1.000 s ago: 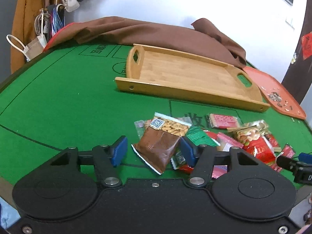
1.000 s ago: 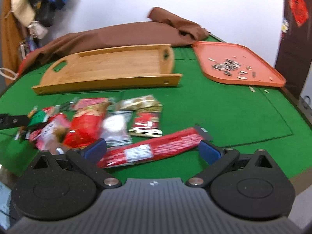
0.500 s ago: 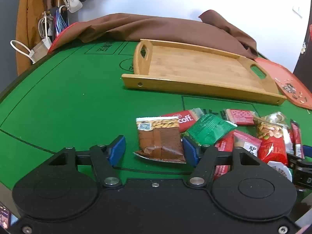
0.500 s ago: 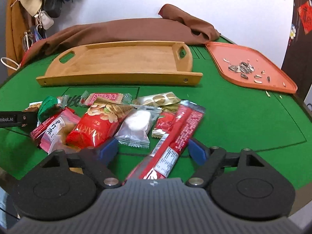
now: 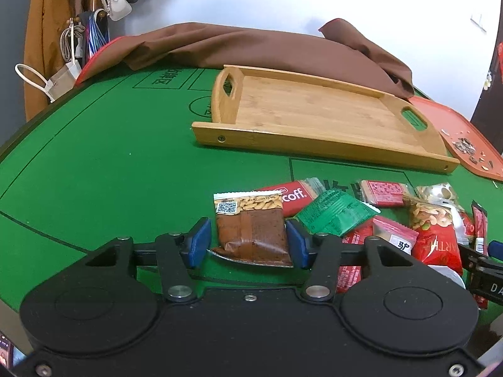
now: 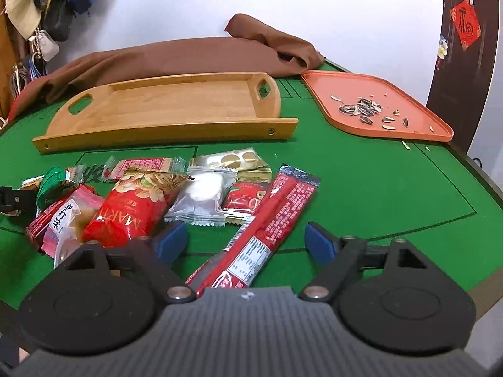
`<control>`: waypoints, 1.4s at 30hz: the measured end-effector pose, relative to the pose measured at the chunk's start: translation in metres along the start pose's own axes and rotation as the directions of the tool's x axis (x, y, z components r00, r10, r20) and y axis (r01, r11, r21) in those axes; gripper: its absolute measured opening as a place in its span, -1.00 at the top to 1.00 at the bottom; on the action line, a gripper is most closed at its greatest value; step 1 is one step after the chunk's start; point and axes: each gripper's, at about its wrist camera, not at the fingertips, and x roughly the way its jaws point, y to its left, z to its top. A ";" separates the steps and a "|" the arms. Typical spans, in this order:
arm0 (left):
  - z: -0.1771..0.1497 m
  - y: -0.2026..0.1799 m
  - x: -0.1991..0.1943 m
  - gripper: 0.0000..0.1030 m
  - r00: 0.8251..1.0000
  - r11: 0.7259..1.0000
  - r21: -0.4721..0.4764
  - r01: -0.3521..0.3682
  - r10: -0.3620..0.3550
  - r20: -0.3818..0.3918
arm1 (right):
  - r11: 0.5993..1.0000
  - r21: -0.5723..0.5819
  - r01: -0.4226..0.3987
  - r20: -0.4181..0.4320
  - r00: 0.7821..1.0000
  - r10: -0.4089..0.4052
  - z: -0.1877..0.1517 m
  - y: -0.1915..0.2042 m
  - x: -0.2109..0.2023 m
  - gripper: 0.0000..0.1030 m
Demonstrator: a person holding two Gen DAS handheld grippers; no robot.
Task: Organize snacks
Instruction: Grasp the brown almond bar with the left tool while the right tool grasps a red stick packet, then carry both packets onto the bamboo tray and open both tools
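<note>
- Low in the left wrist frame, the left gripper (image 5: 248,243) straddles a brown snack packet (image 5: 251,229); its jaws have just been closing, the right blue pad touches the packet's edge, and a sliver of gap remains at the left pad, so the packet is not yet clamped.
- Low in the right wrist frame, the right gripper (image 6: 246,240) stands released; its jaws have just been closing, yet both pads sit well clear of the long red stick pack (image 6: 267,229) lying slantwise between them on the green table (image 6: 377,188).
- Just beyond, at centre left of that frame, the other snacks lie in a loose heap: a red nut bag (image 6: 132,210), a white wrapped sweet (image 6: 204,198) and a pink packet (image 6: 66,220), touching or overlapping.
- Farther up, at the middle of both frames, the wooden tray (image 6: 166,128) sits apart from the heap.
- At upper right, an orange tray (image 6: 433,125) holds sunflower seed shells.
- Behind both trays, a brown cloth (image 6: 188,56) lies bunched along the table's far edge.
</note>
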 end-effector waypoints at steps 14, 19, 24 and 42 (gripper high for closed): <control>0.003 0.007 -0.012 0.19 0.999 1.000 -0.022 -0.008 0.008 0.031 | 1.000 -0.015 -0.019 -0.034 0.999 0.019 0.013 -0.006 -0.006 0.40; 0.009 0.011 -0.017 0.19 0.999 0.999 -0.033 -0.009 0.011 0.051 | 0.999 -0.009 -0.045 -0.036 0.998 0.045 0.021 -0.010 -0.010 0.52; 0.017 0.016 -0.017 0.19 0.998 0.999 -0.046 -0.004 0.007 0.058 | 0.997 0.033 -0.075 -0.054 0.996 0.077 0.028 -0.018 -0.007 0.55; 0.065 0.007 -0.010 0.20 0.993 0.996 -0.028 0.084 -0.082 0.091 | 0.972 0.115 -0.206 -0.064 0.975 0.215 0.079 -0.034 0.012 0.71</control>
